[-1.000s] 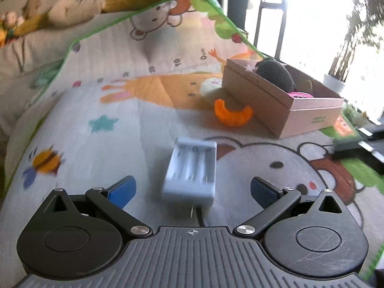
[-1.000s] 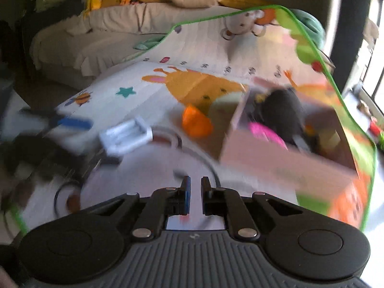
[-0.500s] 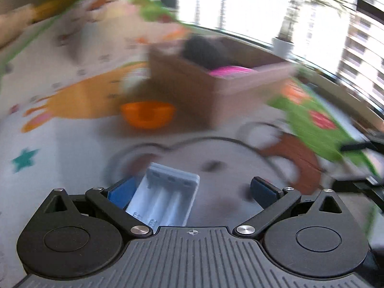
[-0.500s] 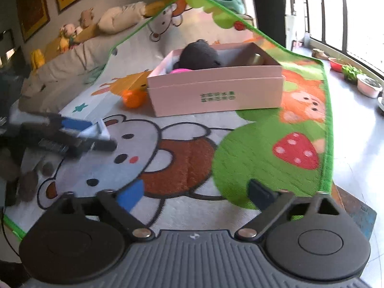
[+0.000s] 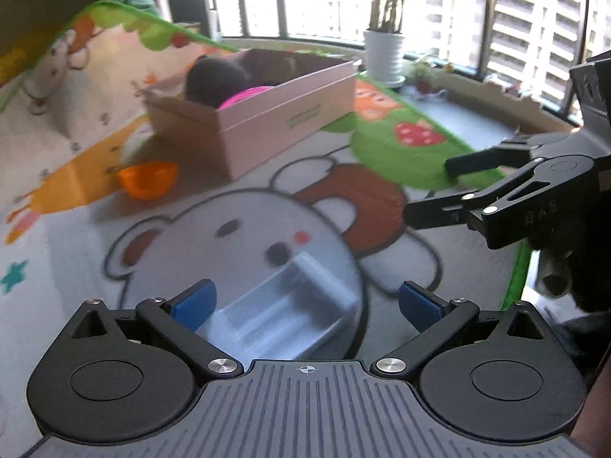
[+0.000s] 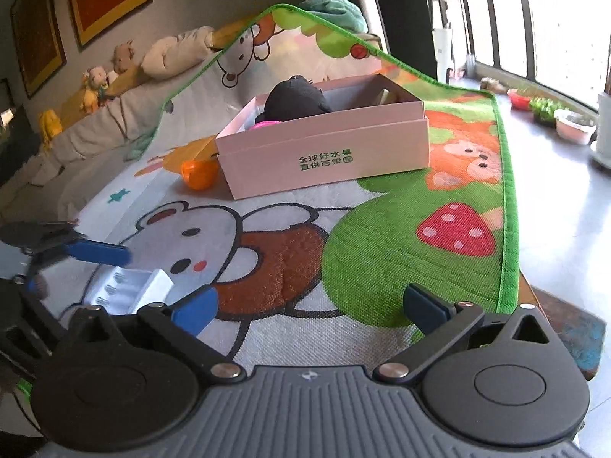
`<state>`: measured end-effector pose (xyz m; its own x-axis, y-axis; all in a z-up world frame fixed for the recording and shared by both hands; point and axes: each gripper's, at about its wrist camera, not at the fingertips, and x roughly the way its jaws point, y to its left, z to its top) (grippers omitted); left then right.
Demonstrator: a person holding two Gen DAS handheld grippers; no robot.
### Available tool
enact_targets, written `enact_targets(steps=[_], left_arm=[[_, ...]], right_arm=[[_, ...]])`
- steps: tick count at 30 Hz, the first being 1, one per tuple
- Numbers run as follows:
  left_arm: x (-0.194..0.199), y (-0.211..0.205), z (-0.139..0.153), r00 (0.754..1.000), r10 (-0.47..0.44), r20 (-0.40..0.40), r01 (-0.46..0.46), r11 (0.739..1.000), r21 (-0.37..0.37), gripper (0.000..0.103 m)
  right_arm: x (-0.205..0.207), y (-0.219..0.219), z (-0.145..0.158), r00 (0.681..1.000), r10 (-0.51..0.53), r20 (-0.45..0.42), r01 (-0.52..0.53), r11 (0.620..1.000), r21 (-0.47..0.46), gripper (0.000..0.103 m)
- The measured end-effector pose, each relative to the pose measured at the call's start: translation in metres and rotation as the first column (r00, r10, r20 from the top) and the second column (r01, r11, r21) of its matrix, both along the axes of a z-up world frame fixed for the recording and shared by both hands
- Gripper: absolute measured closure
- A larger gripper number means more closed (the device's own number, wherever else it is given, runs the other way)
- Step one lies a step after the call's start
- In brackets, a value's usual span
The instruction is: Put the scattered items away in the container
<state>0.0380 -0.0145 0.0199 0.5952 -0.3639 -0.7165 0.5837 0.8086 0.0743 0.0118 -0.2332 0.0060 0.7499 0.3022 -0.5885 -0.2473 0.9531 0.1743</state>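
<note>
The left gripper [image 5: 304,299] is hovering over the play mat [image 5: 244,229] with its jaws standing wide apart, and a pale blue battery holder [image 5: 275,311] is lying on the mat between the blue pads [image 5: 193,300], blurred, seemingly just beside the left one. Whether that pad is touching it cannot be told. Seen from the right wrist, the same battery holder [image 6: 130,290] is sitting near the mat's left edge, under the left gripper's blue fingertip [image 6: 100,253].

The right gripper [image 6: 310,307] is also spreading its jaws fully, with nothing between them but the mat [image 6: 382,252].

The pink box [image 6: 324,152] is standing toward the far part of the mat, well apart from the battery holder. A dark plush toy [image 6: 296,101] and something bright pink [image 6: 267,125] are lying inside it. An orange cup [image 6: 198,173] is lying on its side on the mat, just beside the box's left near corner.

From the left wrist, the right gripper [image 5: 431,191] is reaching in from the right edge, above the green border of the mat.
</note>
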Motion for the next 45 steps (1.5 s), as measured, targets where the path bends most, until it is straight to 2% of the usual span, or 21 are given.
enact_targets(steps=[4, 7, 10, 12, 15, 16, 18, 19, 21, 24, 29, 35, 36, 37, 39, 41, 44, 45], left_arm=[[-0.011, 0.013, 0.002, 0.996, 0.085, 0.024, -0.086, 0.996, 0.024, 0.000], [-0.016, 0.022, 0.001, 0.984, 0.176, 0.003, -0.176, 0.984, -0.001, 0.000], [-0.020, 0.027, -0.002, 0.983, 0.181, -0.041, -0.183, 0.982, -0.051, 0.000], [-0.018, 0.029, -0.003, 0.982, 0.188, -0.027, -0.189, 0.981, -0.039, 0.000], [-0.002, 0.041, 0.005, 0.968, 0.248, 0.030, -0.247, 0.968, -0.042, 0.000], [0.008, 0.048, 0.010, 0.956, 0.288, 0.050, -0.285, 0.956, -0.068, 0.000], [0.030, 0.060, 0.019, 0.932, 0.353, 0.081, -0.341, 0.931, -0.131, 0.000], [0.042, 0.063, 0.022, 0.929, 0.358, 0.093, -0.341, 0.926, -0.161, 0.000], [0.063, 0.061, 0.025, 0.946, 0.308, 0.104, -0.287, 0.941, -0.180, 0.000], [0.095, 0.053, 0.020, 0.963, 0.250, 0.105, -0.230, 0.958, -0.172, 0.000], [0.129, 0.044, 0.001, 0.961, 0.256, 0.106, -0.242, 0.962, -0.129, 0.000], [0.144, 0.041, -0.009, 0.961, 0.263, 0.087, -0.250, 0.958, -0.140, 0.001], [0.144, 0.041, -0.009, 0.961, 0.261, 0.090, -0.248, 0.959, -0.138, 0.004], [0.144, 0.041, -0.010, 0.962, 0.258, 0.092, -0.244, 0.960, -0.136, 0.015], [0.144, 0.041, -0.010, 0.962, 0.256, 0.092, -0.244, 0.961, -0.130, 0.029], [0.145, 0.041, -0.012, 0.959, 0.265, 0.100, -0.252, 0.960, -0.126, 0.029], [0.144, 0.042, -0.012, 0.955, 0.274, 0.109, -0.260, 0.957, -0.128, 0.039], [0.143, 0.042, -0.011, 0.955, 0.277, 0.109, -0.262, 0.956, -0.132, 0.040]], right_arm=[[-0.010, 0.020, -0.010, 0.997, 0.009, 0.077, 0.002, 0.990, -0.144, 0.000], [-0.010, 0.019, -0.010, 0.997, -0.002, 0.079, 0.013, 0.991, -0.135, 0.000], [-0.009, 0.019, -0.009, 0.997, -0.003, 0.071, 0.013, 0.990, -0.141, 0.000], [-0.005, 0.021, -0.004, 0.999, -0.006, 0.034, 0.011, 0.990, -0.139, 0.000], [-0.008, 0.031, 0.005, 0.994, 0.106, -0.001, -0.106, 0.993, -0.058, 0.000], [-0.012, 0.038, 0.007, 0.990, 0.140, 0.011, -0.140, 0.989, -0.052, 0.000], [-0.018, 0.059, 0.007, 0.979, 0.200, 0.040, -0.195, 0.976, -0.098, 0.000], [-0.019, 0.068, 0.006, 0.975, 0.219, 0.049, -0.211, 0.969, -0.129, 0.000], [-0.018, 0.081, 0.003, 0.972, 0.225, 0.061, -0.211, 0.961, -0.181, 0.000], [-0.013, 0.079, 0.002, 0.980, 0.194, 0.052, -0.182, 0.966, -0.182, 0.000], [-0.004, 0.056, -0.002, 0.996, 0.084, 0.027, -0.078, 0.983, -0.168, 0.000], [-0.005, 0.052, -0.005, 0.996, 0.078, 0.043, -0.071, 0.985, -0.157, 0.000], [-0.006, 0.052, -0.005, 0.996, 0.079, 0.048, -0.070, 0.985, -0.157, 0.000], [-0.006, 0.051, -0.006, 0.996, 0.078, 0.051, -0.069, 0.985, -0.155, 0.000], [-0.007, 0.051, -0.006, 0.995, 0.077, 0.057, -0.068, 0.986, -0.154, 0.000], [-0.008, 0.051, -0.006, 0.995, 0.076, 0.062, -0.066, 0.986, -0.153, 0.000], [-0.009, 0.051, -0.008, 0.994, 0.078, 0.077, -0.066, 0.986, -0.150, 0.000], [-0.010, 0.051, -0.008, 0.994, 0.080, 0.081, -0.067, 0.987, -0.149, 0.000]])
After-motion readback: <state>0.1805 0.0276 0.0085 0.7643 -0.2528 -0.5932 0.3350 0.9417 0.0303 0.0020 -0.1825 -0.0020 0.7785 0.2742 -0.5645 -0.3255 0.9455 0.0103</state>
